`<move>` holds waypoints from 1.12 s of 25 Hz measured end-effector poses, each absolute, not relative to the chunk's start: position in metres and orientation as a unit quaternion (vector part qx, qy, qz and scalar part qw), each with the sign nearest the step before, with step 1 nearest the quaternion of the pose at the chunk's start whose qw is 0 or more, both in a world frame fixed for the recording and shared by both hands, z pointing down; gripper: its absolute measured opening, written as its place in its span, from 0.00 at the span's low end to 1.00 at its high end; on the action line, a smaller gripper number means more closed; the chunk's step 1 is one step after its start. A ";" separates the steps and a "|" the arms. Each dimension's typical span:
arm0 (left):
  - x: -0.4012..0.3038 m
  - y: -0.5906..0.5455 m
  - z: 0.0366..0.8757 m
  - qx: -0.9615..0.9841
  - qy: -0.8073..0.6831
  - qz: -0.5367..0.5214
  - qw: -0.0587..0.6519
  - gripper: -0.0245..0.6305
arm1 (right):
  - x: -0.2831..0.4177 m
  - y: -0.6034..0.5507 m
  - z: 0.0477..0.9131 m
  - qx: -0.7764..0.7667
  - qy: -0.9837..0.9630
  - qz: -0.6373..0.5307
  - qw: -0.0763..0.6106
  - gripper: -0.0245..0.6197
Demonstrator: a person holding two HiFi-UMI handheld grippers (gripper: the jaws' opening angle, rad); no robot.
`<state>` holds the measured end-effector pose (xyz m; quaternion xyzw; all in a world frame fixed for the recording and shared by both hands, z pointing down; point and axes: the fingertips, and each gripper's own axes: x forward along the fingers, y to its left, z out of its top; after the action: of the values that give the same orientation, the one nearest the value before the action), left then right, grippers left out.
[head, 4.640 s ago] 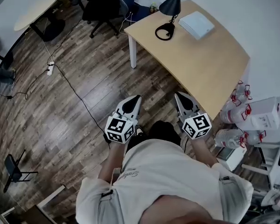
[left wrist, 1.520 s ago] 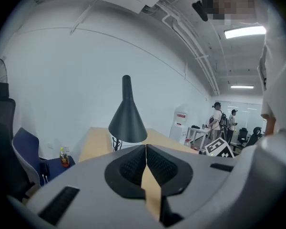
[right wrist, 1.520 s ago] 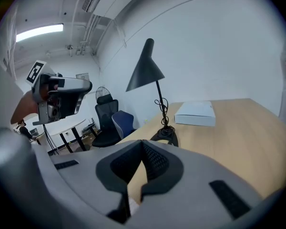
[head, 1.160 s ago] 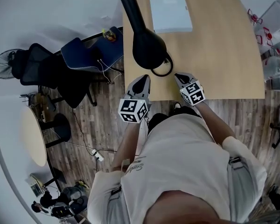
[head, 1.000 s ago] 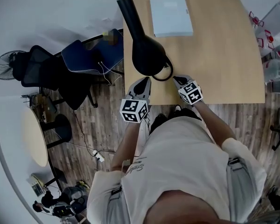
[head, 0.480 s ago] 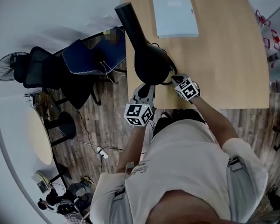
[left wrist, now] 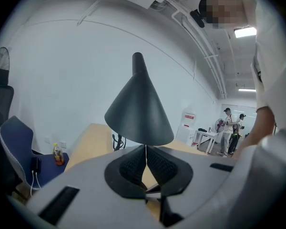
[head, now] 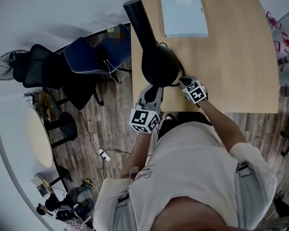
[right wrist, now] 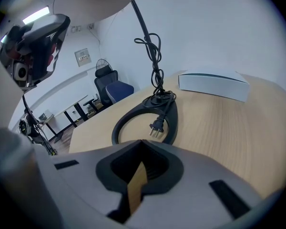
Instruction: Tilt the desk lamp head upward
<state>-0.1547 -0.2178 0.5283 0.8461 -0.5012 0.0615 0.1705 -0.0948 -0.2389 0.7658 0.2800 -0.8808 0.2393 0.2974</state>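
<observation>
Desk lamp head point(head: 159, 64): a black cone seen from above, near the front edge of the wooden desk point(head: 231, 71), with its neck point(head: 137, 18) running off toward 11 o'clock. A white box point(head: 184, 13) lies farther back on the desk, at about 1 o'clock from the head. The shade looks rigid, smooth and light, so it will likely slide under hard pads. Any resistance should come from the joint at the neck rather than from weight. The lower rim looks like the best purchase, either pinched or pushed up from beneath. The open-ring base point(right wrist: 121, 123) seems light enough to shift or tip unless steadied. Left gripper point(left wrist: 145, 151): jaws pressed together with only a hairline seam and nothing between them. It points up at the shade's rim at its 12 o'clock; whether the tips touch the rim cannot be told. Right gripper point(right wrist: 142, 144): jaws all but together, a thin wedge of desk showing through, and empty. It sits low over the desk and is aimed at the base, which is near but not touched. The loose plug point(right wrist: 155, 126) and bundled cord point(right wrist: 155, 56) rest on the base at 12 o'clock.
</observation>
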 end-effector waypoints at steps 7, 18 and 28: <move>-0.151 -0.212 0.522 0.853 -0.498 0.078 0.137 0.06 | -0.094 -0.240 0.764 0.283 -0.883 0.227 0.299 0.03; -0.151 -0.209 0.518 0.860 -0.485 0.078 0.138 0.06 | -0.094 -0.241 0.765 0.287 -0.881 0.234 0.295 0.03; -0.151 -0.193 0.499 0.865 -0.483 0.064 0.120 0.06 | -0.095 -0.239 0.766 0.294 -0.882 0.215 0.298 0.03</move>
<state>-0.1512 -0.1926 0.4986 0.8650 -0.4830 0.0635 0.1204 -0.0946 -0.2391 0.7656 0.2945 -0.8821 0.2148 0.2983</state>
